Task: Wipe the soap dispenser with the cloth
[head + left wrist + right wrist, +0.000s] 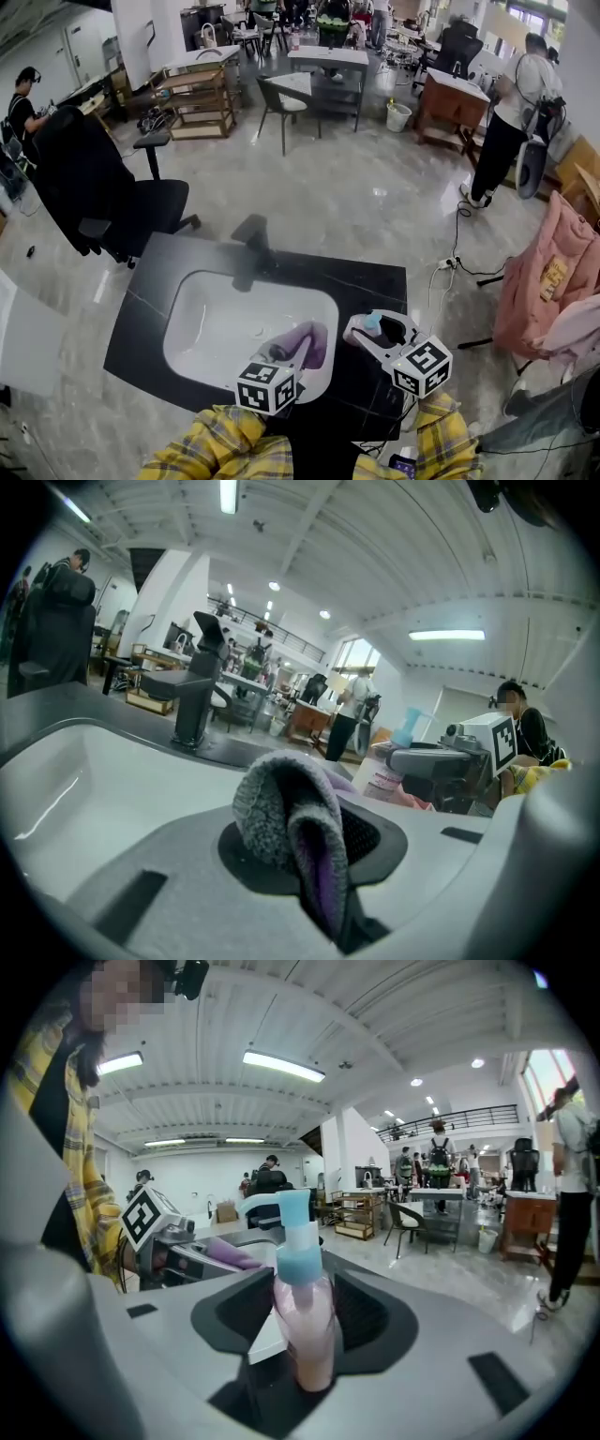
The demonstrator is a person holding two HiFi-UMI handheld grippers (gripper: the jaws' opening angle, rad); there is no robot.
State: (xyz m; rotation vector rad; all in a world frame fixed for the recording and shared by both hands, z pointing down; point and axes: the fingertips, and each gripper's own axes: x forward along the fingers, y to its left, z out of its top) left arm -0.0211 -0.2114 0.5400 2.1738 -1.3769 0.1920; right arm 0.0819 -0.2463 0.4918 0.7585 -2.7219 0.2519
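We saw the left gripper [292, 354] low in the frame's centre in the head view, over the near right part of the white basin [220, 323]. Its jaws were clamped on the cloth [310, 341], a grey and purple bundle. In the left gripper view the cloth [287, 816] stood folded up between the jaws and filled the gap between them. Just to the right in the head view, the right gripper [368, 337] reached over the black counter [370, 281] beside the basin's right rim. The soap dispenser [372, 324] sat between its jaws. In the right gripper view the soap dispenser [305, 1321], a pink bottle with a light blue pump, stood upright at the middle of the frame. The jaws stood fairly wide, with both pads against the bottle's sides. Cloth and dispenser were near each other but apart. The dark faucet [251, 246] stood at the basin's far edge, above both grippers in the frame.
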